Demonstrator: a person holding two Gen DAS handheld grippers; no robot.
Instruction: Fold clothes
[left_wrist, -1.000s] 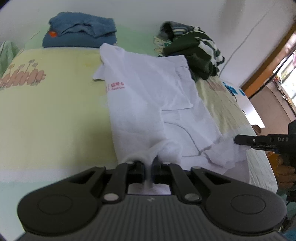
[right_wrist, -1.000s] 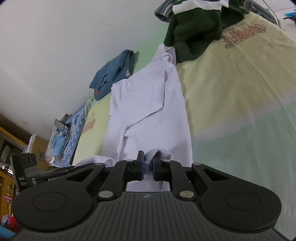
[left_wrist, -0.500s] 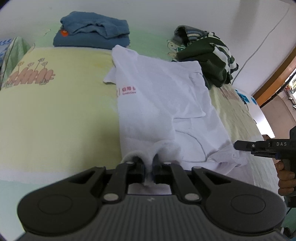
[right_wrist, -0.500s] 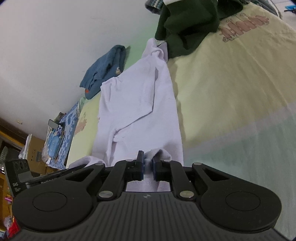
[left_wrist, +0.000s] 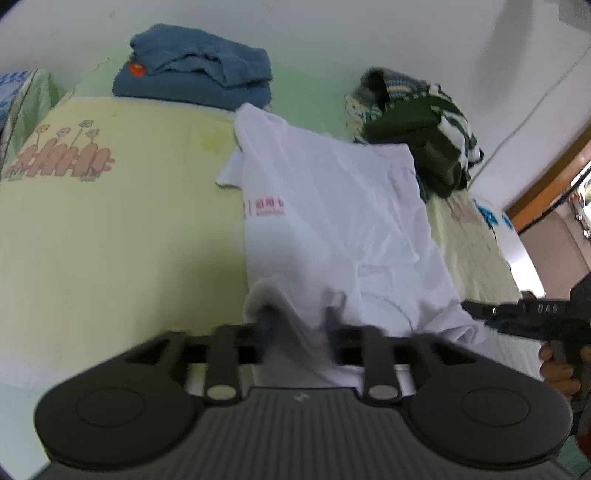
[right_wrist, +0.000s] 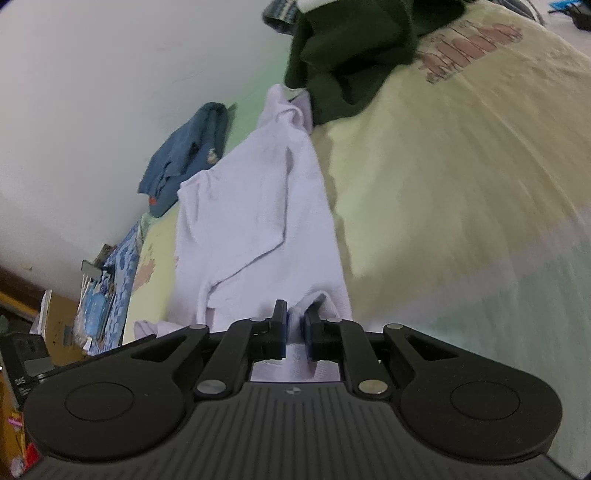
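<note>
We are laying the white shirt (left_wrist: 332, 221) on the bed (left_wrist: 110, 229): our left gripper (left_wrist: 301, 325) has just been opening its jaws around the hem, our right gripper (right_wrist: 295, 332) pinches its corner and should release next.

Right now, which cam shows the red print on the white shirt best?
Left wrist: the red print faces the camera on the white shirt. Right wrist sees the shirt edge-on; no print is visible there.

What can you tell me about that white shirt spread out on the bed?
The white cotton-looking T-shirt lies lengthwise on the pale yellow bedspread, side folded inward, small red print near one edge. Its far end touches the dark green garment pile. The left gripper has just been opening around its hem; the right gripper pinches it.
</note>
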